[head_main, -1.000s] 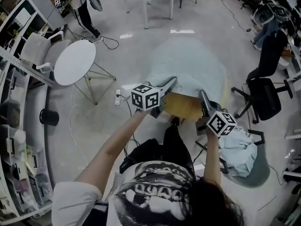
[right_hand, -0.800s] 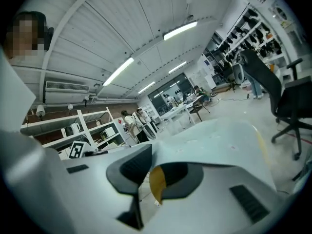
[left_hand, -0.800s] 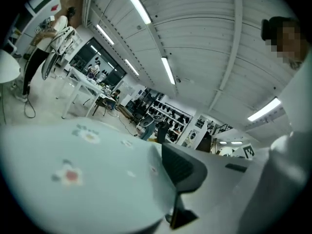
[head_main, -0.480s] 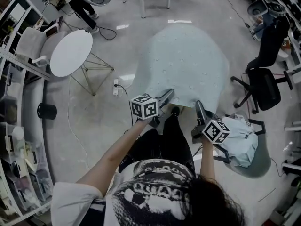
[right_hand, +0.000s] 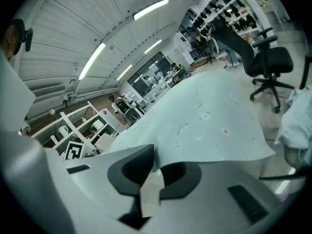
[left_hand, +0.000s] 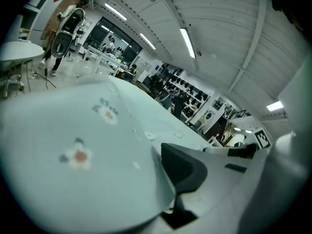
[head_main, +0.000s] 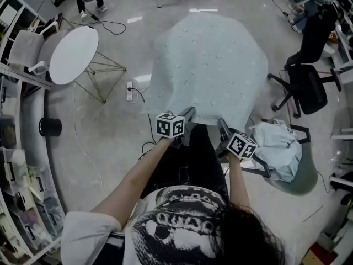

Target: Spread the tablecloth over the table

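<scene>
A pale blue-green tablecloth with small flower prints lies draped over the table, hiding the top. Both grippers hold its near edge. My left gripper pinches the left part of that edge. In the left gripper view the tablecloth wraps over one jaw of the left gripper and only the other dark pad shows. My right gripper grips the right part of the edge. Its jaws are closing, and in the right gripper view a flap of the tablecloth hangs between the pads of the right gripper.
A white round side table stands at the left, with a power strip and cable on the floor beside it. A black office chair is at the right. A crumpled pale cloth lies on a seat near my right hand. Shelves line the left.
The cloth has come down and now covers the yellowish tabletop that showed before. Both grippers have sunk and drawn back toward the person, still on the near edge.
</scene>
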Demonstrator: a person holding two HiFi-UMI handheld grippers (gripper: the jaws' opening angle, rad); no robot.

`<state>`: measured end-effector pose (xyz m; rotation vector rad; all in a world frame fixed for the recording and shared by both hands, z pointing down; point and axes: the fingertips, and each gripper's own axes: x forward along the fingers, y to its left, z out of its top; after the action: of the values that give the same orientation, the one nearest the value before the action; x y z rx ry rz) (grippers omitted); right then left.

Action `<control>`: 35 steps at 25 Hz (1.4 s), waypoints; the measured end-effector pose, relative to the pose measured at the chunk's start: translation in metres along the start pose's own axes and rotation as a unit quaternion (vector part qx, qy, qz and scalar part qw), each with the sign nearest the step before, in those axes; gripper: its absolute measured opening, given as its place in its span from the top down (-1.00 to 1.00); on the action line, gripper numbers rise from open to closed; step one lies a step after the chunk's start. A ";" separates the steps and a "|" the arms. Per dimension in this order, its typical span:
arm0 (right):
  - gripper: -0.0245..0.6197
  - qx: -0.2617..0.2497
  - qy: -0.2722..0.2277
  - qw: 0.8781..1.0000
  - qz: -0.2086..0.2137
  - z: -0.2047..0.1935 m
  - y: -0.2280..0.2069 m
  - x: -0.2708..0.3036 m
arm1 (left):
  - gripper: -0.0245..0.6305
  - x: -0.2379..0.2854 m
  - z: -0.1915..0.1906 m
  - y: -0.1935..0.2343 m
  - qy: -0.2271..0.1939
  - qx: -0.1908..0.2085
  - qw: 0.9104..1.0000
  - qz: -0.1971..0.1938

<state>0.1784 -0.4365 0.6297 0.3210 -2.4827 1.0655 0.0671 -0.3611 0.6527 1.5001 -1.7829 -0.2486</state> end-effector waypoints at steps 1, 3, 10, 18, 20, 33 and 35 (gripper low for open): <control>0.83 0.009 0.005 1.000 -0.002 -0.006 -0.005 0.002 | 0.74 0.002 -0.005 0.003 0.002 0.001 1.000 0.004; 0.83 0.023 0.013 1.000 -0.006 -0.016 -0.015 0.007 | 0.74 0.005 -0.015 0.009 0.009 0.002 1.000 0.011; 0.74 0.018 0.053 0.998 -0.006 -0.029 -0.016 0.010 | 0.62 0.005 -0.029 0.018 0.017 0.022 0.999 0.025; 0.57 -0.017 0.115 0.993 0.001 -0.055 -0.013 -0.024 | 0.44 -0.037 -0.079 0.015 0.071 0.028 0.996 0.042; 0.58 -0.024 0.115 0.993 0.011 -0.054 -0.006 -0.033 | 0.44 -0.050 -0.085 0.009 0.074 0.042 0.995 0.045; 0.62 -0.077 0.056 0.981 0.166 0.015 0.072 -0.080 | 0.44 -0.086 -0.043 -0.086 -0.042 0.089 0.994 0.057; 0.63 -0.082 0.045 0.978 0.189 0.022 0.085 -0.093 | 0.44 -0.093 -0.039 -0.105 -0.065 0.083 0.993 0.058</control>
<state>0.2235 -0.3907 0.5190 -0.2540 -2.5871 0.9777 0.1718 -0.2948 0.5766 1.5179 -2.0285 -0.1459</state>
